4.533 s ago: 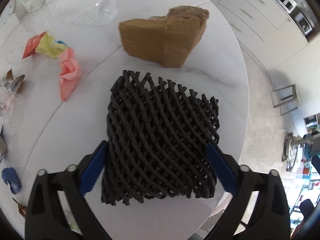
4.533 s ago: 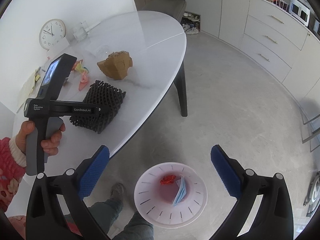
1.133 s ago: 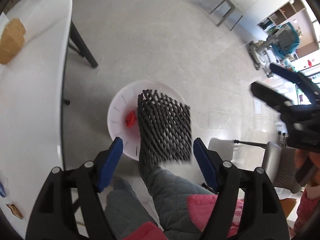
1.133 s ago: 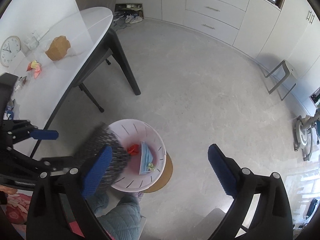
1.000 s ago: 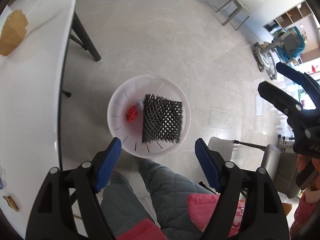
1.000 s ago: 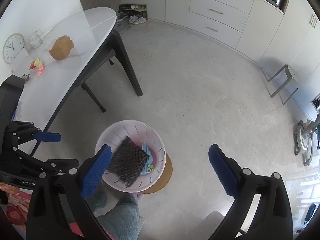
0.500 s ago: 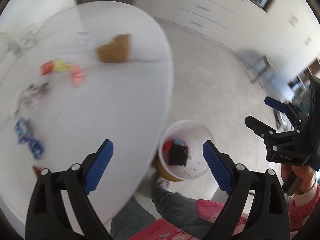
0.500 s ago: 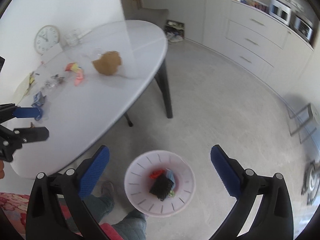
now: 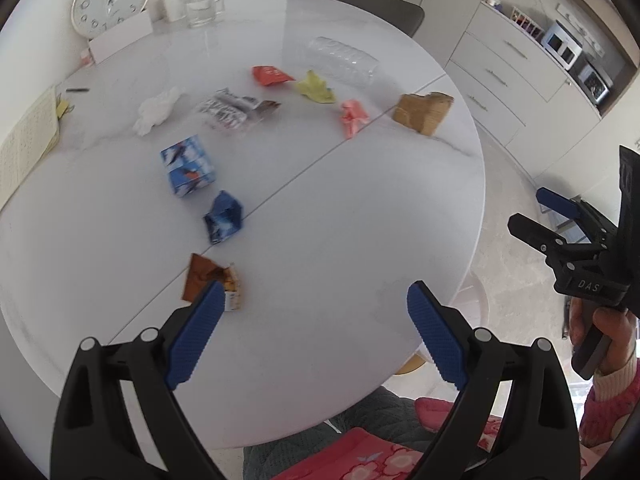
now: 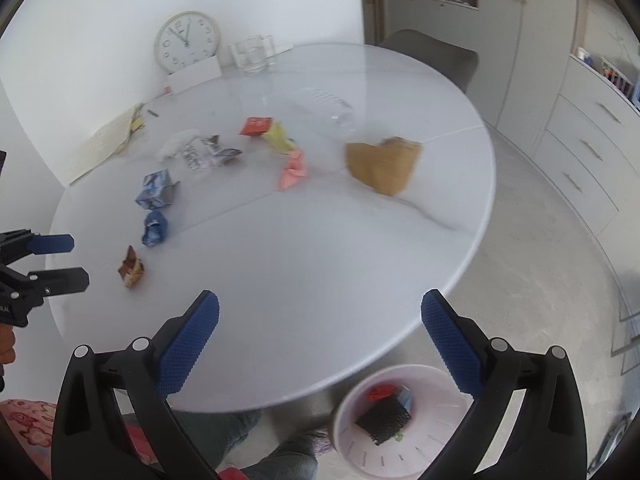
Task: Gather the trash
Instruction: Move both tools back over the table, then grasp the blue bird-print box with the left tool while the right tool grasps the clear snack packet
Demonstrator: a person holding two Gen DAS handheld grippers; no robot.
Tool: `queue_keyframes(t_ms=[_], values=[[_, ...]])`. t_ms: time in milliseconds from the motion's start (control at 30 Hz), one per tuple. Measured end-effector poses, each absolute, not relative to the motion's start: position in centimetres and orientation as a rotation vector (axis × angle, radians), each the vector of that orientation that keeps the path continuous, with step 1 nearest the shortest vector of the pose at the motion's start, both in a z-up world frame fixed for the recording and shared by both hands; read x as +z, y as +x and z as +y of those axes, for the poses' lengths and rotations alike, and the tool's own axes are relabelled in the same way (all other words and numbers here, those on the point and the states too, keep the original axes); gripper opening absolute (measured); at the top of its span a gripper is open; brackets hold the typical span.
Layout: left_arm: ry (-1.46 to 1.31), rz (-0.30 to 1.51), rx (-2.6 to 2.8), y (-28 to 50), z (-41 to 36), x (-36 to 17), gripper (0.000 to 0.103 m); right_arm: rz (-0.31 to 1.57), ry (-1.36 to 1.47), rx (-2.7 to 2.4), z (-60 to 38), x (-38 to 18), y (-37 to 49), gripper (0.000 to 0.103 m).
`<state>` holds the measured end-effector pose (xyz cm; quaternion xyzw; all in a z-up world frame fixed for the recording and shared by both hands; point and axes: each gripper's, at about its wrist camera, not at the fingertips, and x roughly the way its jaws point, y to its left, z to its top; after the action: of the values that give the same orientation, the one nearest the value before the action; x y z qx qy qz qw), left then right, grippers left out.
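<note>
Two grippers hover over the white table [image 9: 340,208], both with nothing between their pads. The left gripper [image 9: 312,332] has its jaws opening wide; the right gripper [image 10: 320,340] has its fingers spread apart too. Scattered trash lies toward ten to twelve o'clock of the left gripper: a brown wrapper [image 9: 212,280] (nearest its left pad), a blue wrapper [image 9: 224,216], a blue carton [image 9: 188,166], pink paper [image 9: 352,116] and a brown bag [image 9: 422,112]. The bin [image 10: 360,456], at five o'clock below the table edge in the right wrist view, holds the black mesh [image 10: 384,420].
</note>
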<state>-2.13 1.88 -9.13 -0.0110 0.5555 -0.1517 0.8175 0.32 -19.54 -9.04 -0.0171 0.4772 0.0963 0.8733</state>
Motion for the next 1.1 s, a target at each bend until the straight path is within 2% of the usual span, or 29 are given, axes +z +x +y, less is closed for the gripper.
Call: queue_keyframes(t_ms=[200, 433, 767, 1000, 1067, 1100], values=[[-0.076, 1.18, -0.282, 0.4, 7.0, -9.9, 0.092, 1.008, -0.06, 0.228, -14.1, -9.4, 2.6, 0.1], [-0.106, 1.176, -0.234, 7.0, 10.5, -11.8, 0.092, 1.012, -0.055, 0.199, -10.2, -9.6, 5.6, 0.1], [-0.14, 1.263, -0.127, 15.6, 9.8, -17.4, 0.092, 1.014, -0.046, 0.131, -7.4, -10.5, 9.4, 0.1], [-0.159, 1.271, -0.072, 16.7, 9.1, -19.3, 0.092, 1.026, -0.07, 0.14, -6.7, -11.4, 11.9, 0.1], [-0.159, 1.276, -0.072, 16.7, 9.0, -19.6, 0.084, 1.032, -0.084, 0.157, -6.6, -11.7, 12.8, 0.1], [-0.162, 1.281, -0.078, 16.8, 9.0, -19.8, 0.076, 1.035, -0.091, 0.169, -6.5, -11.8, 13.2, 0.101]])
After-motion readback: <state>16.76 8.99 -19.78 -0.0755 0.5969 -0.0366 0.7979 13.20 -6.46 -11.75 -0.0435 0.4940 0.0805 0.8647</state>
